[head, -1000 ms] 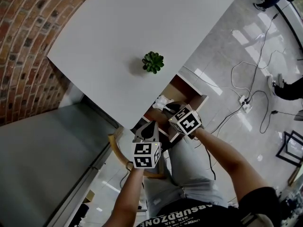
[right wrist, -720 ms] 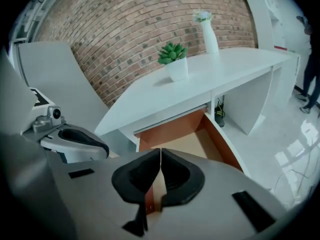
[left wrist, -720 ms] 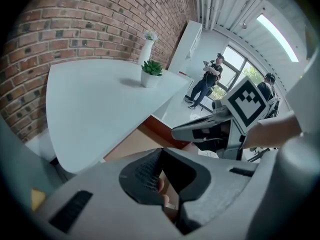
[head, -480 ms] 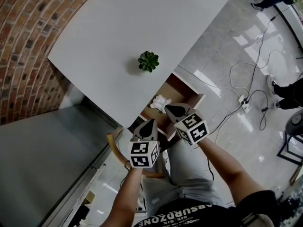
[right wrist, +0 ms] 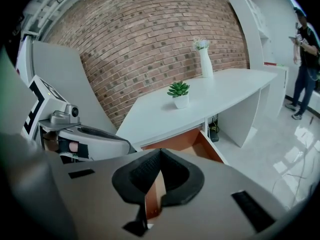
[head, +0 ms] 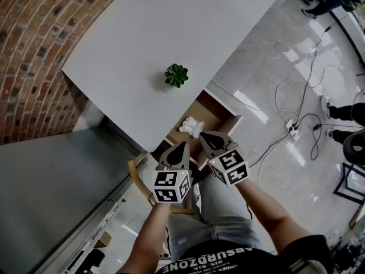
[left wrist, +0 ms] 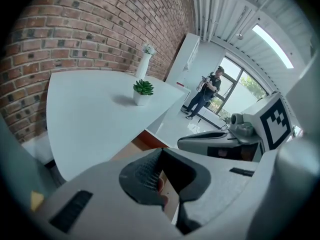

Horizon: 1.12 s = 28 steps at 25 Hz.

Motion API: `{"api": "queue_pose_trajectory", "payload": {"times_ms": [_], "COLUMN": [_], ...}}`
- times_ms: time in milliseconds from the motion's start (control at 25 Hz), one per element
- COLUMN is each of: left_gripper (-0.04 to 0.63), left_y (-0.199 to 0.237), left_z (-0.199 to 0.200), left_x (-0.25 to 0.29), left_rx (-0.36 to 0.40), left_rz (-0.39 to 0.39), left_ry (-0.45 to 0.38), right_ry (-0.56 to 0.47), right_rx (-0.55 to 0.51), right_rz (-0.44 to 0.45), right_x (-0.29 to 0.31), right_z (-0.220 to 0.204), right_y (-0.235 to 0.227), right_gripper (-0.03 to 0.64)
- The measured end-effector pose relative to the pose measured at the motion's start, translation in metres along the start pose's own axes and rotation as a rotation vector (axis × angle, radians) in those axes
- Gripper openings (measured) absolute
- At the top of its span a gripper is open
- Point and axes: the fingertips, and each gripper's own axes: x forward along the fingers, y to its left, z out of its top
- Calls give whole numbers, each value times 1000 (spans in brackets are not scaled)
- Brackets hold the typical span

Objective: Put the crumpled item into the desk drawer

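- Where its front edge overhangs, the white table has a brown drawer standing open beneath it.
- Left tongs: clenched, tips together, nothing between them; held over the person's lap, by the drawer's near corner.
- Right tongs: also clenched and empty, alongside the left pair, tip over the drawer's near end.
- Small green plant on the table, back from the drawer.
- Crumpled item, white: lies inside the drawer close under the table edge, just ahead of both tips, nearer the right pair; neither pair touches it.
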Motion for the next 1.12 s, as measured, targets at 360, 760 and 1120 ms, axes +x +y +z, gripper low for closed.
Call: {"api": "queue_pose_trajectory", "payload": {"times_ms": [360,760,1120], "left_gripper": [6,6,6], "left_y": [-19,-21,-29], "left_z": [14,35,44], "left_x": [-15,-35,-54], "left_rx": [29,53,82], "left_rz": [4,30,27], "left_ry": [-22,-47,-48], "right_ry": [-16,-27,-31], "right_rx": [8,-3,30], "right_rz": [-4,11,11], "right_x": [-25,-45,-51], "right_z": [2,17,27], "right_y": [12,21,32], "right_gripper": [-3,-3,-3]}}
